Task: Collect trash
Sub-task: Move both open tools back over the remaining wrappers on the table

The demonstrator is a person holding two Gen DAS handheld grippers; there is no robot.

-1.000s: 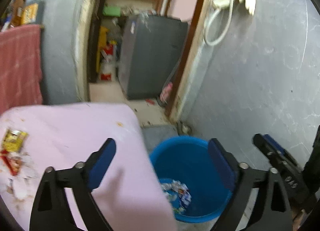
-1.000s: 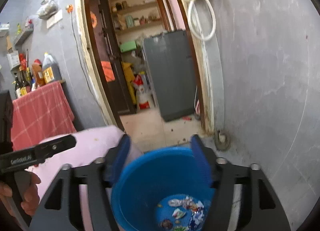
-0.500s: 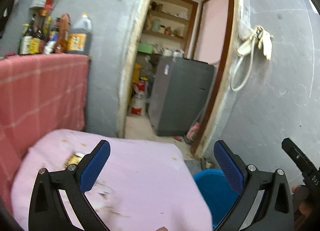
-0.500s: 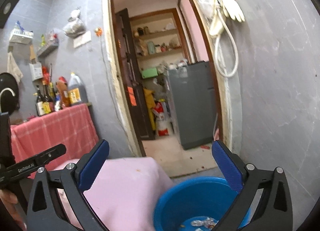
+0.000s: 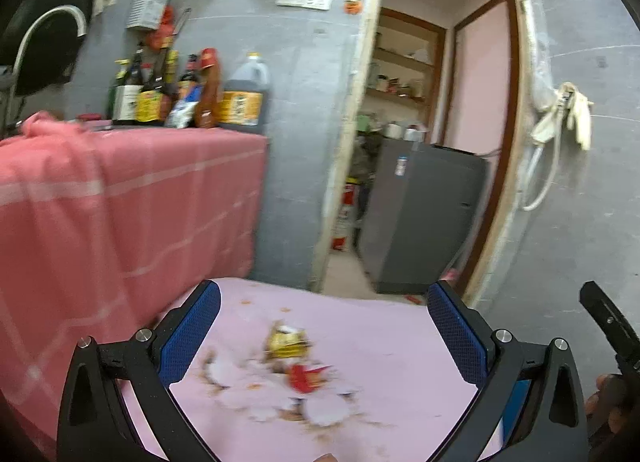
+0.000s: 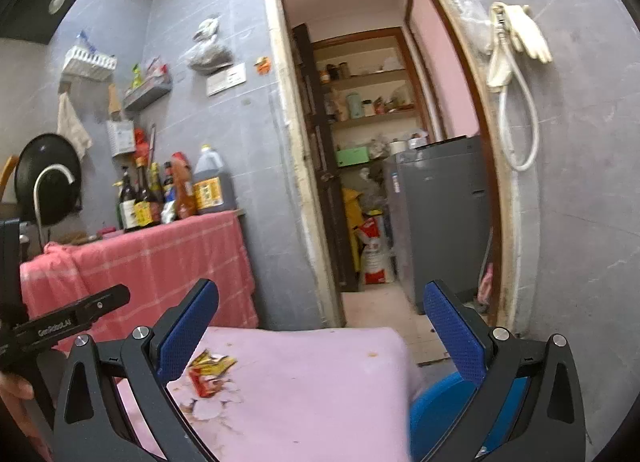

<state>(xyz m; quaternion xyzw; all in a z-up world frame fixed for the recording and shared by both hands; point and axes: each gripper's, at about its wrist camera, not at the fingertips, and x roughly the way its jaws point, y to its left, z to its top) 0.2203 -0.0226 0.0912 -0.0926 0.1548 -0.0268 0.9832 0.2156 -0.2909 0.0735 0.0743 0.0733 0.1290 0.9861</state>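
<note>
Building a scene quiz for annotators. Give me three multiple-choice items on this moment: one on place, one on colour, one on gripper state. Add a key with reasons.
1. Where does the wrapper litter lie?
A. on the pink tablecloth
B. in the bucket
C. on the red checked cloth

2. What colour is the bucket beside the table?
A. green
B. blue
C. white

3. How do the two grippers stand?
A. both shut on trash
B. left shut, right open
C. both open and empty

Key: 1 A, the wrappers sit on the pink tablecloth. 2 B, its blue rim shows at the table's edge. 3 C, the left gripper and right gripper show wide gaps holding nothing.
</note>
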